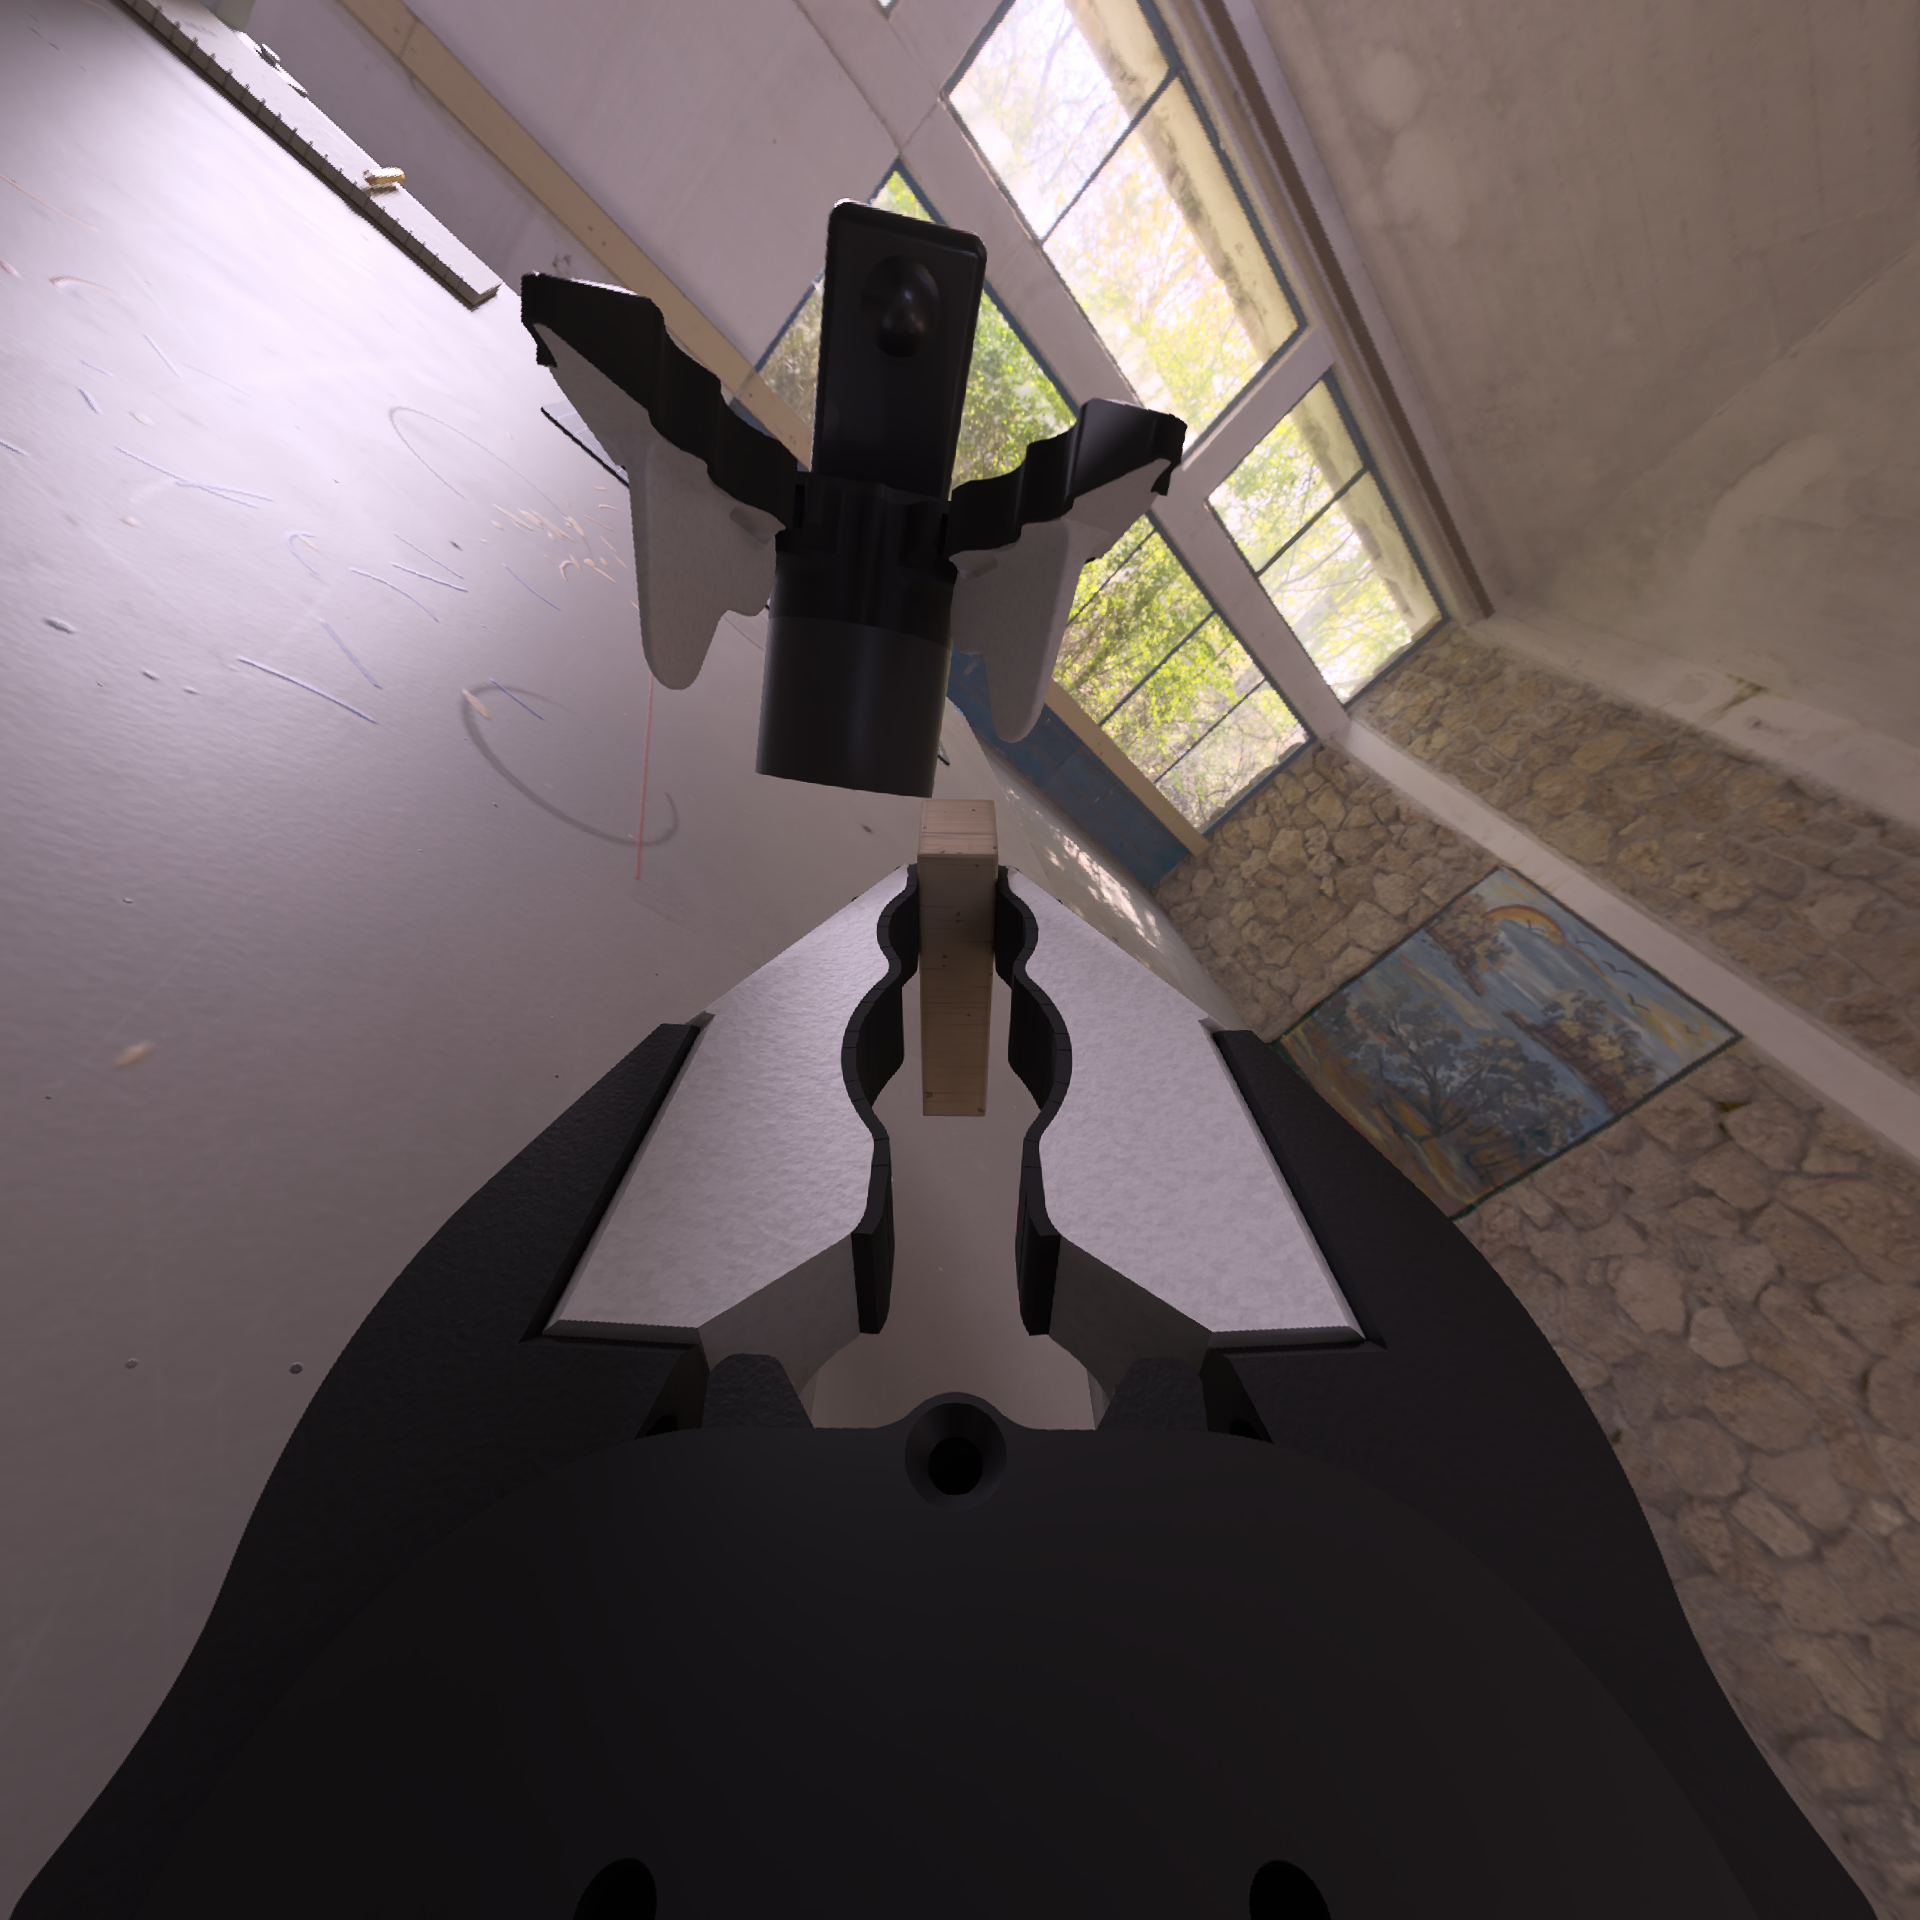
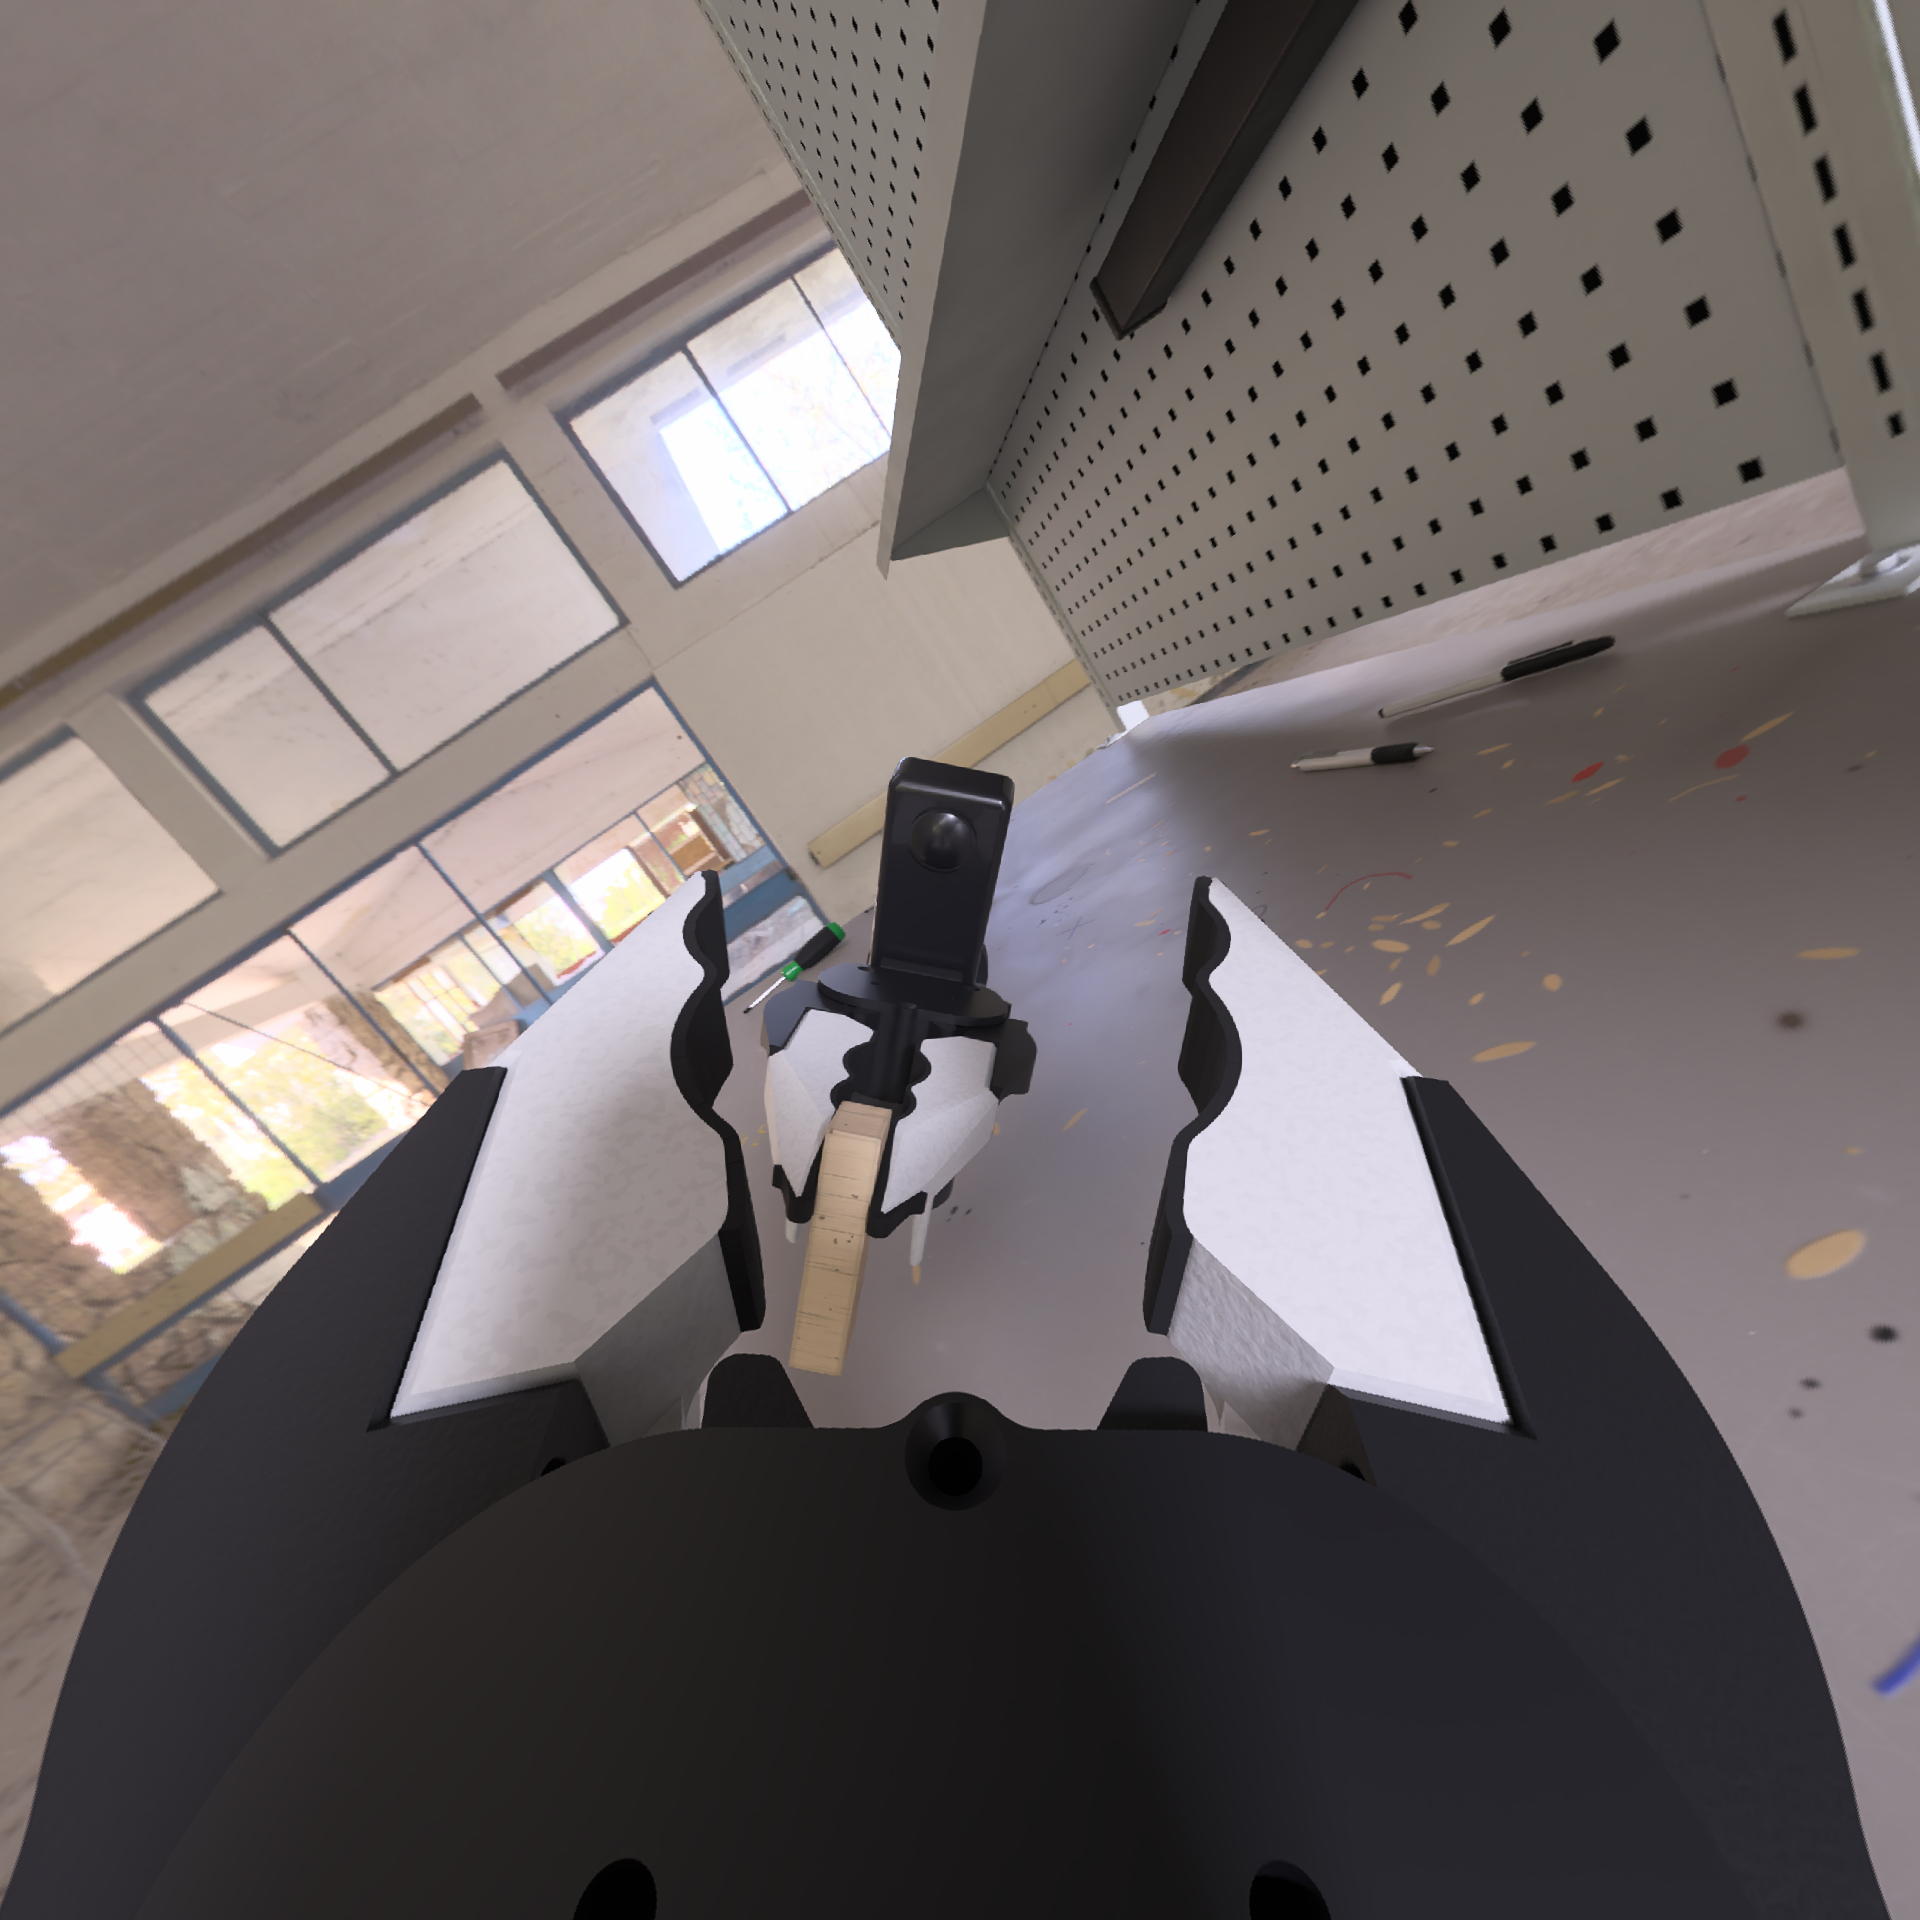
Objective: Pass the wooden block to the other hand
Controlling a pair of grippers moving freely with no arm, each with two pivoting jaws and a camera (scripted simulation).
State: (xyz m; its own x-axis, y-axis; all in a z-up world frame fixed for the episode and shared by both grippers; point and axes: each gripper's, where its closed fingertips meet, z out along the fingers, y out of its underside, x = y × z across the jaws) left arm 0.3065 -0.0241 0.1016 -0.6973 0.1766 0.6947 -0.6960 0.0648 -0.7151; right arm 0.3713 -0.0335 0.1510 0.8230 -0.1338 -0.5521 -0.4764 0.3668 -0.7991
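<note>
Tilted hard in both wrist views, with the grey worktop running diagonally and a white pegboard panel rising from its far edge. Speckled with pale chips and red marks, and mostly bare around the grippers. Windows and a stone wall beyond, with a painted tile panel set into the stone.

Left gripper pointed forward and clamped on the wooden block, fingertips pinching its narrow sides near the far end, the near end hanging free between the scalloped inner pads. Seen from the right wrist view as a small body facing back, the block jutting toward the camera.

Right gripper spread wide, fingers well apart on either side of the block, touching nothing. Block's near end reaching into that gap, closer to the left-hand finger in that view. In the left wrist view the same gripper facing back, just beyond the block's far end, fingers splayed outward; small gap visible between its dark barrel and the block.

Depth of the block between the right fingers hard to judge.

Two pens near the pegboard foot, well apart from the grippers, and a green-handled screwdriver partly hidden behind a right finger.
</note>
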